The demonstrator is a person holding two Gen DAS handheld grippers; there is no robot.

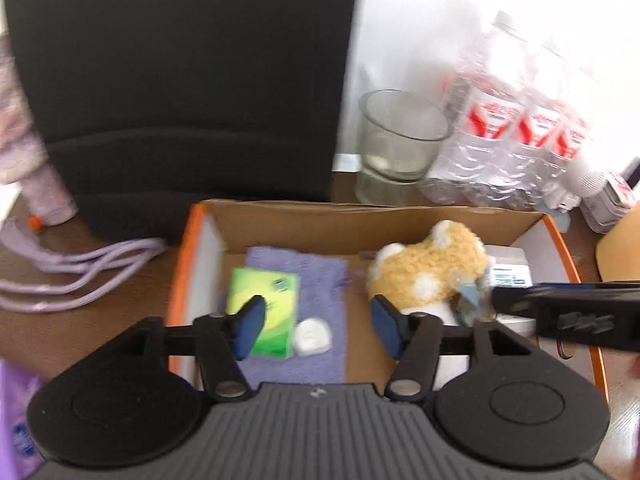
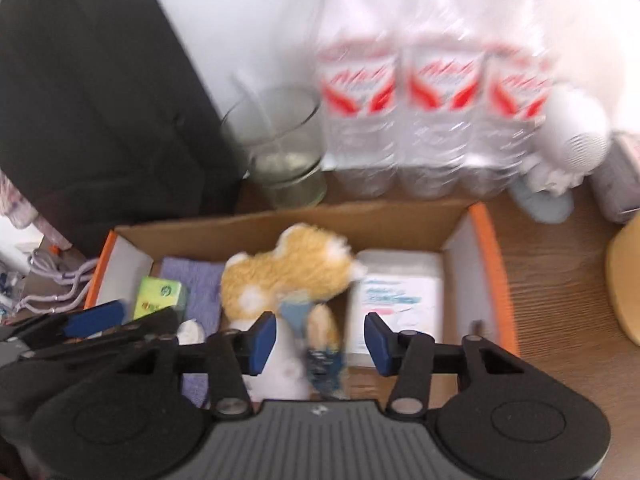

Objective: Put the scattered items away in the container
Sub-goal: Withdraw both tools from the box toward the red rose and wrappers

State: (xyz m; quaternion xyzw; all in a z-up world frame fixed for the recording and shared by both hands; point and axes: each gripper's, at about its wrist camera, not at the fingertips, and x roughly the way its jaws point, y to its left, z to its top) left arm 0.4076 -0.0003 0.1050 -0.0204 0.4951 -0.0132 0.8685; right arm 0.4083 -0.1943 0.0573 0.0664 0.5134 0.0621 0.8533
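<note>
Red-printed water bottles (image 2: 432,120) | labels blurred, unreadable | green packet (image 1: 262,312) print illegible

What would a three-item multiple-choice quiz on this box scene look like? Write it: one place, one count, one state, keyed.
1. The green tissue pack lies:
A on the purple towel in the cardboard box
B beside the glass
C on the bottles

2. Red-labelled water bottles behind the box:
A one
B three
C five

3. The right tongs are:
A shut on the plush
B holding the glass
C open

Key: 1 A, the pack overlaps the towel; 2 B, three labels side by side; 3 C, pads apart, pressing nothing.
</note>
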